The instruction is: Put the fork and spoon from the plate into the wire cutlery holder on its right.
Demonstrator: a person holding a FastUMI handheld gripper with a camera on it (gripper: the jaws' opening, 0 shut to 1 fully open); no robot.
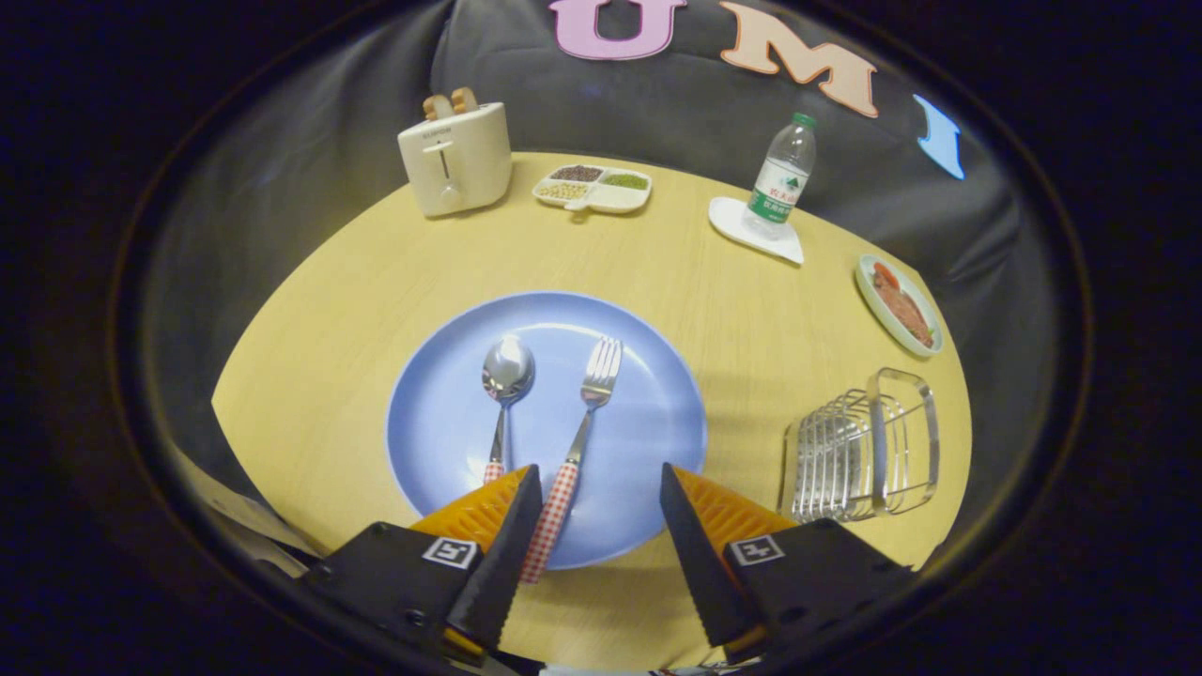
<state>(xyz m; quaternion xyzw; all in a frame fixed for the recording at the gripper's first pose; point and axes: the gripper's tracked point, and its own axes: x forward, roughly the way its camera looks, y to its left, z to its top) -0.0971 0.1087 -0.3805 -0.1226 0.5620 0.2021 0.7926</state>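
spoon (505, 394) handle end hidden behind left finger (502, 526) at lower centre; fork (575, 441) handle partly covered there; bottle (781, 178) label too small.

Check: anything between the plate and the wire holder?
Gripper view: only bare tabletop between plate and wire cutlery holder. Claw open over the plate's near edge.

The tongs (601, 498) have two wedge-shaped fingers (502, 535) that taper to narrow tips; each finger's inner edge is finely serrated, and its outer face is ribbed with close parallel ridges; each finger sits on a blocky black mount with rounded corners; each mount carries a small square black-and-white marker on top; small screw holes dot the mounts.
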